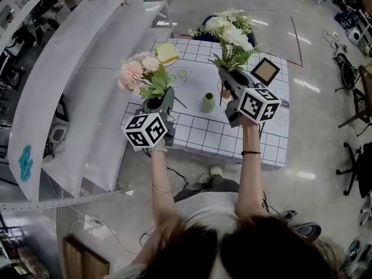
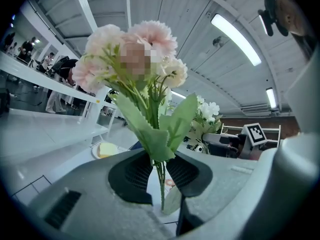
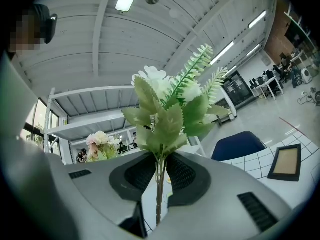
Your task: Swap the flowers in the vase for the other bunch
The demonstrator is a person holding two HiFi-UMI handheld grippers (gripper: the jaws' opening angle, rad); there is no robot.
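Over the white grid-lined tabletop (image 1: 232, 139) you held both forearms stretched forward, grippers about level. Your left gripper (image 1: 157, 104) was clamped on the pink artificial flower bunch (image 1: 139, 72) and your right gripper (image 1: 230, 78) on the white-and-green flower bunch (image 1: 230, 31). The small green vase (image 1: 208, 102) stood on the tabletop between them.

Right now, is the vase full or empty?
Empty of flowers: the vase stands bare on the table, with the pink bunch clamped in the left gripper and the white bunch in the right gripper.

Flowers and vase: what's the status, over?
Left gripper shut on pink bunch. Right gripper shut on white bunch. Vase stands empty on table, mouth unobstructed.
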